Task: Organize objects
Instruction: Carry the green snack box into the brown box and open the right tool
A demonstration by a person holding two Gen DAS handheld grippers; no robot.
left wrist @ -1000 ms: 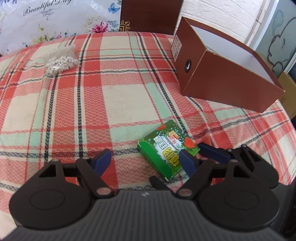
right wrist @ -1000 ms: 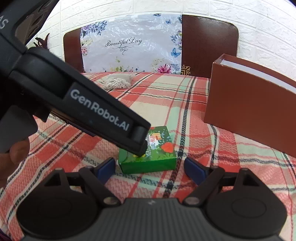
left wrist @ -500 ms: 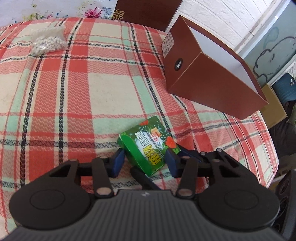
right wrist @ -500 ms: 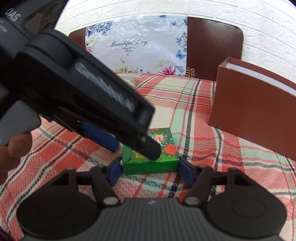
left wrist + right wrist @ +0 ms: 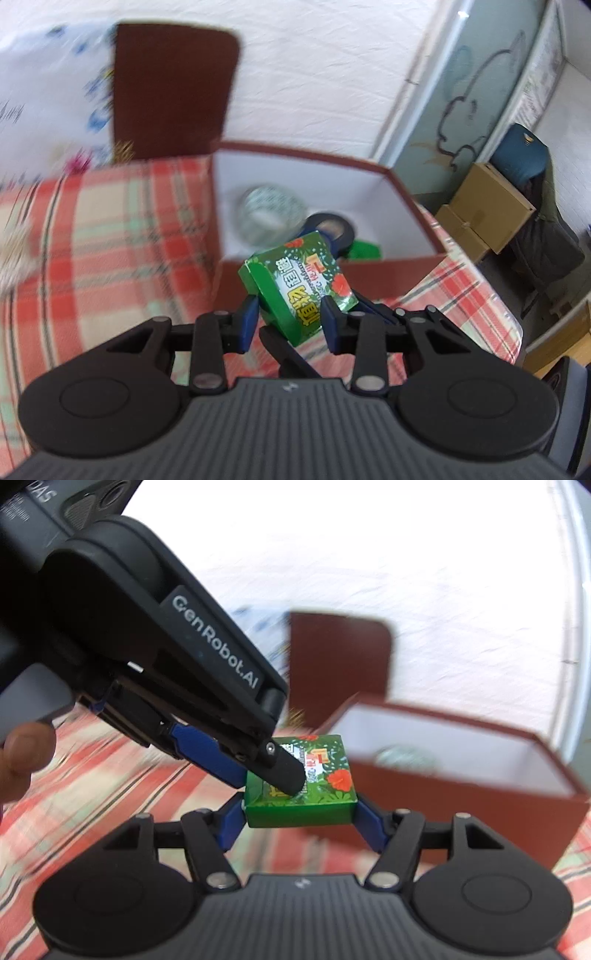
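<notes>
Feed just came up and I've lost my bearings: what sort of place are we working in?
Most likely a room in a home. The work surface has a red plaid cloth. A dark wooden chair back stands against a white wall, and stacked cardboard boxes sit on the floor beside a cartoon-decorated panel.

The green box is a small flat carton with red flowers and printed characters on its top face. It is off the plaid cloth, tilted, gripped at its sides by blue pads, in front of the brown bin. The bin stands open on the cloth, white inside, holding a clear tape roll, a black tape roll and something green
</notes>
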